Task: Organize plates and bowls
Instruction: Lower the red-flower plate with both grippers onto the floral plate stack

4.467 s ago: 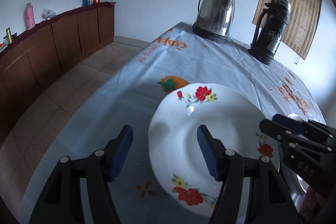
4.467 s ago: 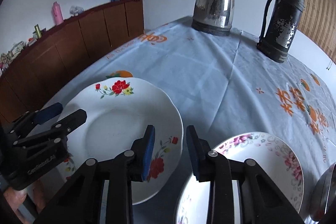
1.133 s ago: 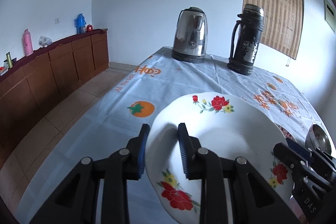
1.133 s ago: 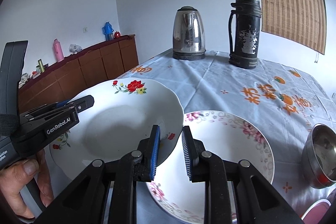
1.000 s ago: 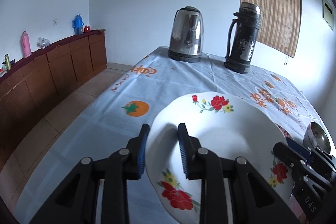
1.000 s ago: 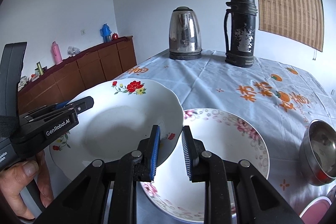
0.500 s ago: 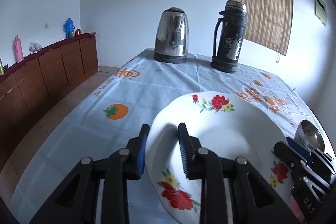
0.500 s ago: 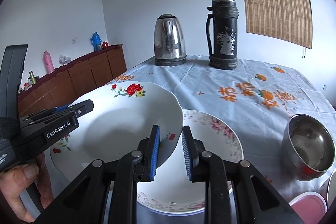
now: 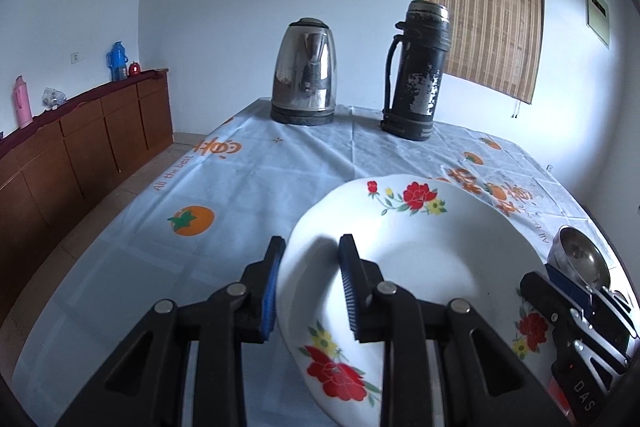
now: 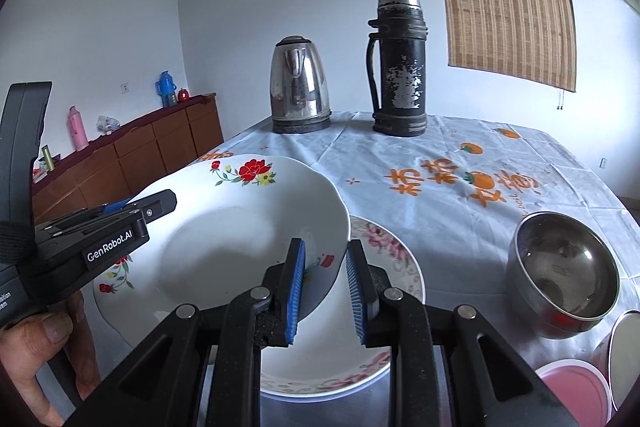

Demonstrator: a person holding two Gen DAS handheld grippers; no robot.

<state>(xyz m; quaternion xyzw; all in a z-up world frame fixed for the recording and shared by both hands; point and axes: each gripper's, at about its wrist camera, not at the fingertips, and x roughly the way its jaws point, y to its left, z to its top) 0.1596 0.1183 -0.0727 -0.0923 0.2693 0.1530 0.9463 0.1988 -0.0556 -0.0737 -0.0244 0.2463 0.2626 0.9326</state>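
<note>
A white deep plate with red flowers (image 9: pixel 424 251) (image 10: pixel 224 227) is held up above the table by both grippers. My left gripper (image 9: pixel 308 287) is shut on its left rim. My right gripper (image 10: pixel 324 283) is shut on its right rim, and it also shows at the lower right of the left wrist view (image 9: pixel 576 311). Under and to the right of the held plate lies a plate with pink flowers (image 10: pixel 384 267) on the tablecloth. A steel bowl (image 10: pixel 560 267) (image 9: pixel 580 259) stands to the right of it.
A steel kettle (image 10: pixel 298 87) and a black flask (image 10: pixel 398 67) stand at the far end of the table (image 10: pixel 460 163). A pink-lidded container (image 10: pixel 572 391) sits at the near right. A person's hand (image 10: pixel 36 359) holds the left gripper. A wooden sideboard (image 9: pixel 80 139) runs along the left wall.
Both grippers have carried the red-flowered plate to the right across the table; it now overlaps the pink-flowered plate, and the steel bowl has come further into view. The grips are unchanged.
</note>
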